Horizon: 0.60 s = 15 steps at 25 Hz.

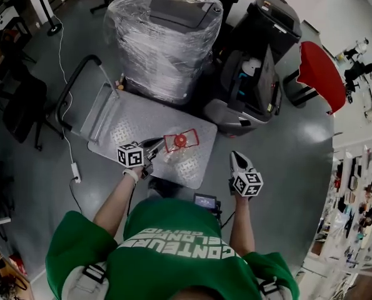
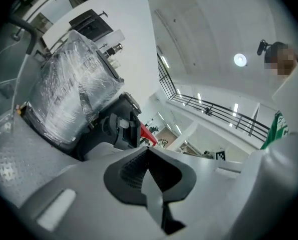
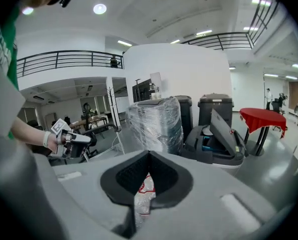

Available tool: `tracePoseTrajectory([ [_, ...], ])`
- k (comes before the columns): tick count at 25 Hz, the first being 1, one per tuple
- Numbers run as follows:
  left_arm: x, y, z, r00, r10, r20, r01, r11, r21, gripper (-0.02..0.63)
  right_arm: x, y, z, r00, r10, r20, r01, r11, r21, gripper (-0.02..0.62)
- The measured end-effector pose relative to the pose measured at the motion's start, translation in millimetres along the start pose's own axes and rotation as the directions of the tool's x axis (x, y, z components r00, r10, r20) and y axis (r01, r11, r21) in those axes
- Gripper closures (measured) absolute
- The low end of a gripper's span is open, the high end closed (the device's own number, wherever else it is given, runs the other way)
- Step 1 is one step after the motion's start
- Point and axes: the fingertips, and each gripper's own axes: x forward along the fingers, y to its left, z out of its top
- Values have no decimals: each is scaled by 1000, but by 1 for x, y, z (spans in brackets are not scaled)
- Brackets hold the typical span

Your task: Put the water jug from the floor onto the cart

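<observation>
The water jug (image 1: 180, 141), clear plastic with a red cap and red label, stands on the grey deck of the cart (image 1: 132, 120) near its front edge. My left gripper (image 1: 154, 145) is just left of the jug, its jaws shut with nothing between them; in the left gripper view (image 2: 149, 152) the jug is out of sight. My right gripper (image 1: 236, 159) hangs to the right of the cart, clear of the jug, also shut and empty. Under the tips of the right gripper (image 3: 149, 154), a piece of the jug (image 3: 144, 190) shows through the notch.
The cart's black push handle (image 1: 72, 87) rises at its left end. A plastic-wrapped machine (image 1: 164, 36) stands behind the cart, an open dark bin unit (image 1: 256, 80) to the right, then a red table (image 1: 323, 74). A cable (image 1: 75, 169) lies on the floor at left.
</observation>
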Motion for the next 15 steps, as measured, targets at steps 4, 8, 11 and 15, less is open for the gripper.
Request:
tracePoseTrajectory([
  [4,-1,-25,-12,998,-42,-52,46,997,63,600,-12,34,-13,999,28,-46,-32,996,-84,601],
  [8,-10,-39,-28,996,-43,-78,52,993,106,598,-16,62,-25,994,71,-84,-85,982,-171,601],
  [11,-22,-56,-38,996,-43,-73,51,992,115,598,-26,79,-24,993,92,-76,-105,974,-199,601],
  [15,-33,-87,-52,996,-52,-73,61,989,135,598,-49,95,-23,994,99,-39,-105,973,-208,601],
])
